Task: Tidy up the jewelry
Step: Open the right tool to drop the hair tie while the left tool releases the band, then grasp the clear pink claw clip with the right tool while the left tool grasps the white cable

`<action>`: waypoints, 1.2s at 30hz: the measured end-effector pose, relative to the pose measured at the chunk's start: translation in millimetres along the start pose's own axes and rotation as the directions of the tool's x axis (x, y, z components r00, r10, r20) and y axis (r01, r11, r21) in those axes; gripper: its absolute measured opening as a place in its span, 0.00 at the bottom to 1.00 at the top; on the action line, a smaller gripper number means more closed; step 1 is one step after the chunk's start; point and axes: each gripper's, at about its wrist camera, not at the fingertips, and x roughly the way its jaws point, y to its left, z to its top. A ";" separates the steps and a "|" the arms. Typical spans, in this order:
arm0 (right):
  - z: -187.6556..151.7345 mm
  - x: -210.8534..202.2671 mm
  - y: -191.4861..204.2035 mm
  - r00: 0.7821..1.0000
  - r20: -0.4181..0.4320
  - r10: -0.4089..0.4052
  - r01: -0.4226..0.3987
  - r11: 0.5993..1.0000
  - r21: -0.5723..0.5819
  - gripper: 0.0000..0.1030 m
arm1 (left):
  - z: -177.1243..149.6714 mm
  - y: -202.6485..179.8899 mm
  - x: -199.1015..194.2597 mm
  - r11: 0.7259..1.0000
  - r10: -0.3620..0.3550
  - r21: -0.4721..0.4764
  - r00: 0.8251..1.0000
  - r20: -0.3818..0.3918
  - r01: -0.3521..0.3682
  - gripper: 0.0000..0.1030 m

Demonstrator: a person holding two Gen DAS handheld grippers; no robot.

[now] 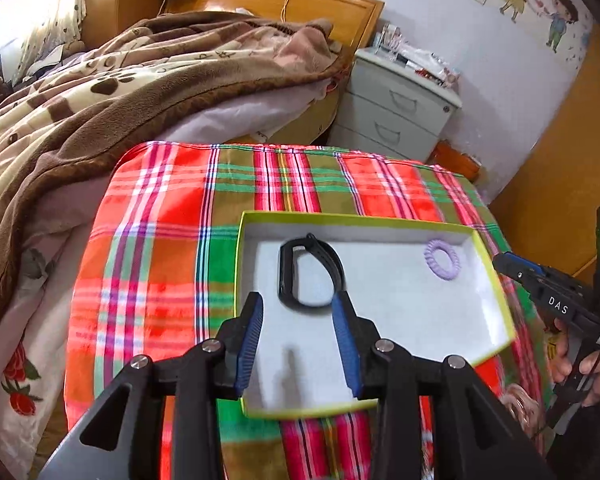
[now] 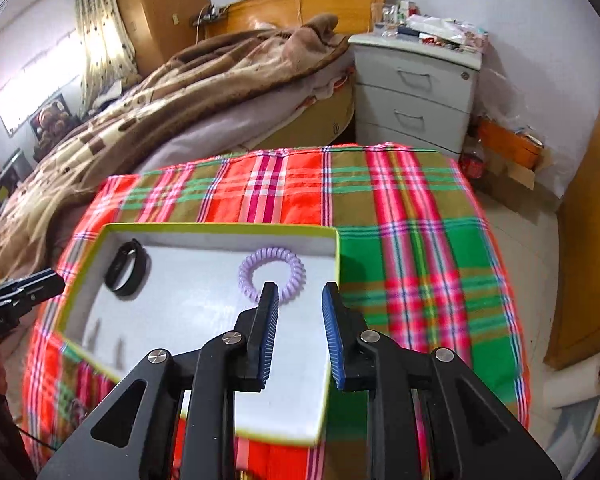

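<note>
A shallow box with a yellow-green rim (image 1: 356, 218) (image 2: 220, 229) and white inside lies on the plaid-covered table. A black wristband (image 1: 309, 274) (image 2: 126, 270) lies in its left part. A purple coil hair tie (image 1: 442, 259) (image 2: 271, 276) lies in its right part. My left gripper (image 1: 298, 300) is open and empty, just short of the wristband. My right gripper (image 2: 300, 292) is open and empty, just short of the hair tie; it also shows at the right edge of the left wrist view (image 1: 540, 284).
The table carries a red, green and olive plaid cloth (image 1: 300, 176) (image 2: 412, 216). A bed with a brown blanket (image 1: 80, 100) (image 2: 160, 92) stands to the left and behind. A grey drawer cabinet (image 1: 396, 108) (image 2: 416, 92) stands beyond the table's far edge.
</note>
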 end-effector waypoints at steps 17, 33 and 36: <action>-112.3 -87.0 -4.6 0.990 0.127 0.064 -0.071 0.996 0.049 0.46 | -95.8 12.6 -52.7 0.997 -0.061 -0.047 0.998 0.018 0.062 0.40; -170.7 -87.3 9.2 0.993 0.119 0.007 -0.010 1.000 0.022 0.55 | -153.1 14.2 -59.0 1.000 -0.010 -0.019 1.000 -0.002 0.010 0.49; -175.1 -78.9 13.2 0.996 0.086 0.009 -0.010 1.000 0.004 0.55 | -160.9 13.9 -56.0 0.999 -0.020 -0.030 0.999 -0.030 0.019 0.50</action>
